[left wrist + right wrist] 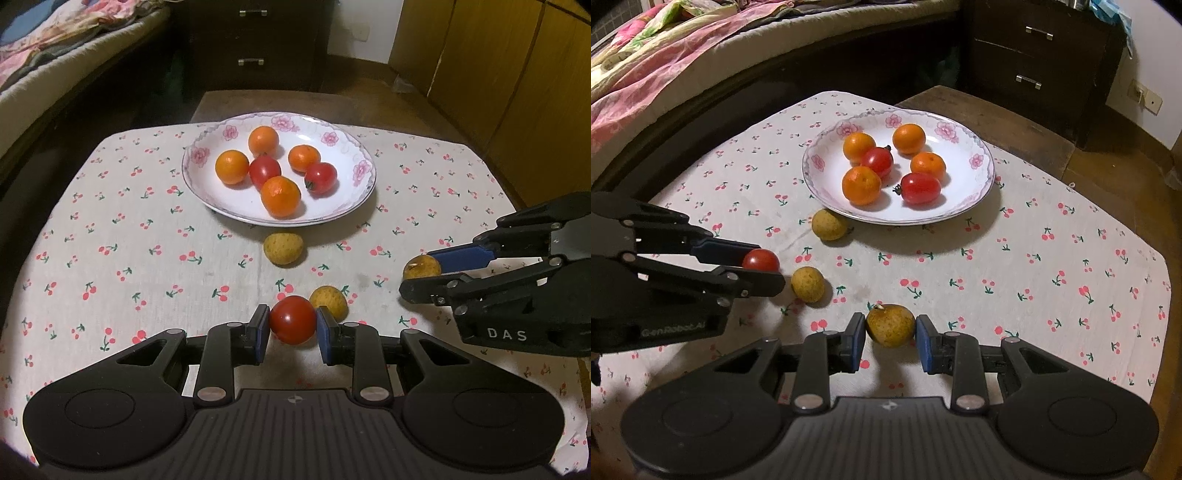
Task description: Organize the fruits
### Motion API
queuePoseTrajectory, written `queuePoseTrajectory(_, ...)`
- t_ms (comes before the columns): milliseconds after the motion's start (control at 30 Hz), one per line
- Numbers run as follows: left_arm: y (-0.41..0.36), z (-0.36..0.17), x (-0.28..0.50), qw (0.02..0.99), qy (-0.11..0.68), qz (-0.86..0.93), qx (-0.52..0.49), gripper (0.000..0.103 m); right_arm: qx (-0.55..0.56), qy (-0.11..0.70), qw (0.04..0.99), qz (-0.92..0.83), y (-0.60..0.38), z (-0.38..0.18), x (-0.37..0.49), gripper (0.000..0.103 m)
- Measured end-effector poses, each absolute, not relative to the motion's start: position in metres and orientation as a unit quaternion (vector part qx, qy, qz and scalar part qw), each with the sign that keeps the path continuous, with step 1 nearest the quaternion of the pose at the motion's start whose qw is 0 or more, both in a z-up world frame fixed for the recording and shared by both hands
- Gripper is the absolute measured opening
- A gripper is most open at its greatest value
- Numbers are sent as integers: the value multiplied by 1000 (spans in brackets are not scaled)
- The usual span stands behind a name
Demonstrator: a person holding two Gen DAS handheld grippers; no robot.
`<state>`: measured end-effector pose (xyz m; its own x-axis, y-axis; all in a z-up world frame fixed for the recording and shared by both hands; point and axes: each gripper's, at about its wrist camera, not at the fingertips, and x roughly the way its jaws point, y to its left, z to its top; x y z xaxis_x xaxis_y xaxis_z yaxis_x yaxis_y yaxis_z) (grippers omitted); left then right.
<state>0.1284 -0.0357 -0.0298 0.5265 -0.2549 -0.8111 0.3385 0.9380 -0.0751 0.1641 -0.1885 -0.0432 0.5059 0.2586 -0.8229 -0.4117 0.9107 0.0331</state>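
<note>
Here the left gripper (292, 320) is clamped on a red tomato (293, 319) low over the cherry-print tablecloth (110, 258), while the right gripper (891, 325) is closed on a yellow-brown fruit (890, 325). Two more yellow fruits (808, 284) lie loose on the cloth between the grippers and the flowered plate (207, 184), which holds four oranges (280, 196) and two tomatoes.
</note>
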Motion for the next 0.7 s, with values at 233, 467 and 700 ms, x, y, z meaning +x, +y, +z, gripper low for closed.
queuePoseTrajectory(233, -37, -26, 130, 876, 448, -169, 48, 35, -81, 448, 868, 198, -186, -38, 165, 34)
queuePoseTrajectory(467, -40, -19, 134, 880, 441, -171, 46, 35, -74, 437, 874, 198, -184, -30, 170, 34)
queuePoseTrajectory(700, -36, -18, 139, 880, 442, -168, 44, 35, -71, 435, 876, 196, -186, -29, 174, 34)
